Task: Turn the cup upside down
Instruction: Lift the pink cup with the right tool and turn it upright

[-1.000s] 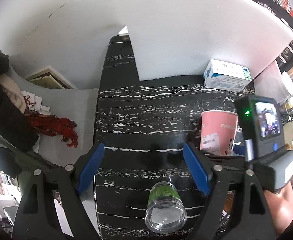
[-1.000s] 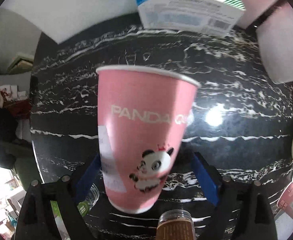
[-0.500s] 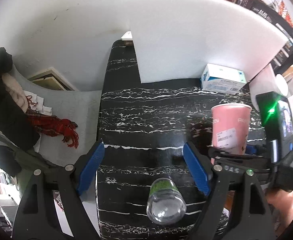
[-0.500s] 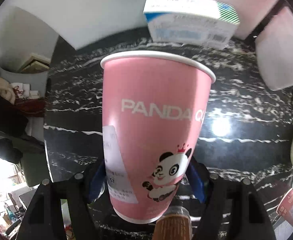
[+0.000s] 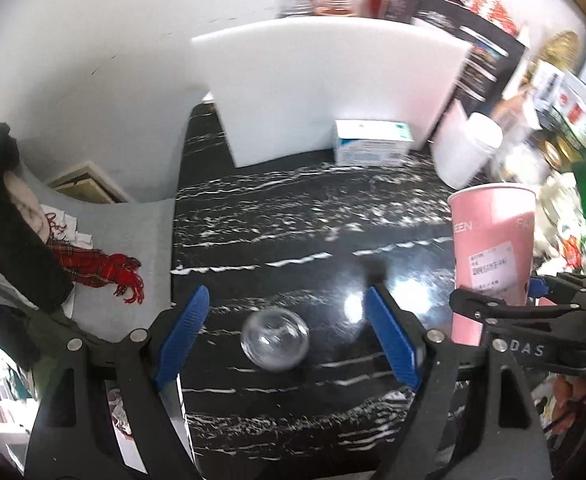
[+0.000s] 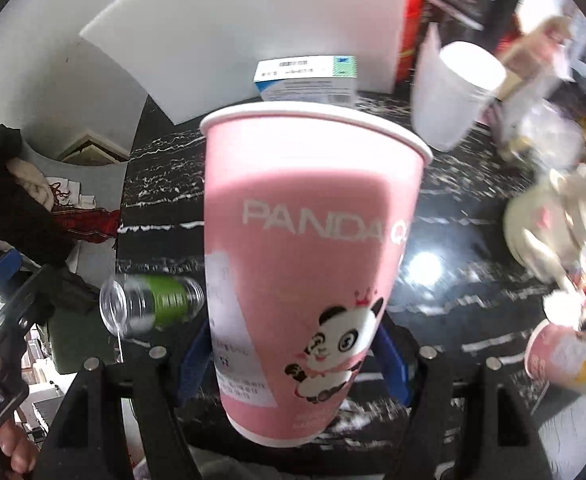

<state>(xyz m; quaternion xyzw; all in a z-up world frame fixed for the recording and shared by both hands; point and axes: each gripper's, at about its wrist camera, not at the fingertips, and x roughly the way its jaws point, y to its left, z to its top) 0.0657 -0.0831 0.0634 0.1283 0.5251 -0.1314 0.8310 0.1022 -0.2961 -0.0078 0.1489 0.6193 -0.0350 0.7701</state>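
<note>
A pink paper cup (image 6: 309,264) with a panda print and a white label stands upright, mouth up, between the blue pads of my right gripper (image 6: 293,344), which is shut on its lower half and holds it above the black marble table (image 6: 453,216). The cup also shows at the right of the left wrist view (image 5: 493,240), held by the right gripper (image 5: 505,304). My left gripper (image 5: 289,320) is open and empty, over the table's front left part, above a clear bottle (image 5: 275,344).
A clear plastic bottle with a green label (image 6: 153,304) lies on its side on the table. A blue-white box (image 5: 371,148) and a white board (image 5: 333,88) stand at the back. A white container (image 5: 467,152) and clutter sit at the right.
The right gripper has closed on the pink cup and lifted it off the table. Both grippers have risen and tilted, so more of the room shows. The bottle stays in place.
</note>
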